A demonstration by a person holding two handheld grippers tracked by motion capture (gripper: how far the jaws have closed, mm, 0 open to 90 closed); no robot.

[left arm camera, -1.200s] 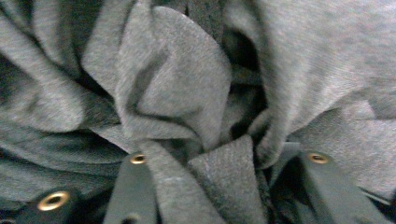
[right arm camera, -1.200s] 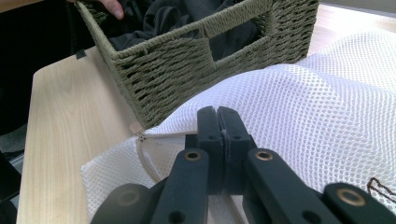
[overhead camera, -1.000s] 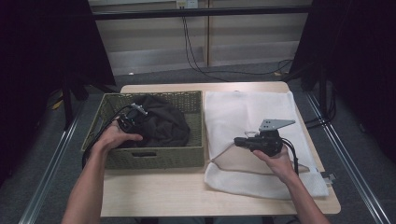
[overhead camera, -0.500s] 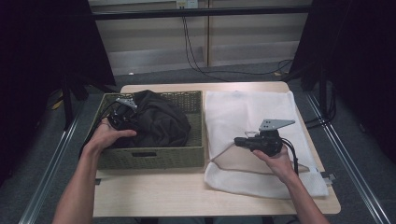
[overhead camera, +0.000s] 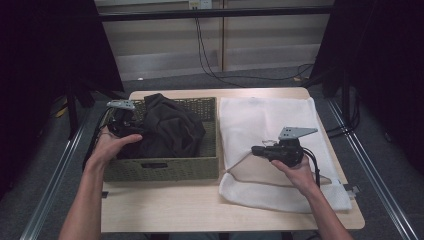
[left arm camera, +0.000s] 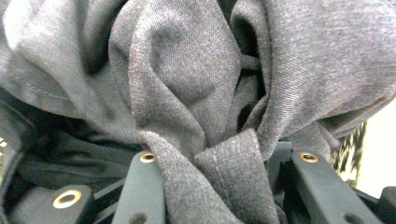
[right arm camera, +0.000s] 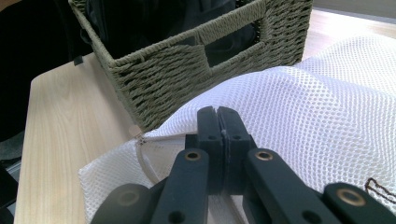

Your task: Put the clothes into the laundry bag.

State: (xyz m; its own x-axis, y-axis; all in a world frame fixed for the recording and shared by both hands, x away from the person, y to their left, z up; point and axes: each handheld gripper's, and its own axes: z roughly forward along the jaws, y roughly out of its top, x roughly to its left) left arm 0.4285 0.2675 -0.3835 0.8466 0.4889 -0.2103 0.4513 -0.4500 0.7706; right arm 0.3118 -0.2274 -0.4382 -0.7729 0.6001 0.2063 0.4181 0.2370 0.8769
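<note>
A dark grey garment (overhead camera: 167, 131) is being held bunched in a woven basket (overhead camera: 165, 169) on the left half of the wooden table (overhead camera: 165, 210). The left gripper (overhead camera: 129, 129) is being applied at the garment's left side, above the basket's left wall. In the left gripper view, a twisted fold of the garment (left arm camera: 219, 168) is being clamped between the two jaws, with cloth crowding the frame.

A white mesh bag (overhead camera: 270, 125) is being kept flat on the right half of the table, just beside the basket. The right gripper (overhead camera: 256, 149) is being held over the bag's lower left part, pointing toward the basket. In the right gripper view, the jaws are being pressed together on the mesh bag (right arm camera: 327, 121) near its corded edge, though the mesh between them cannot be confirmed. The basket (right arm camera: 187, 70) is being shown close ahead, its handle slot facing the camera.
</note>
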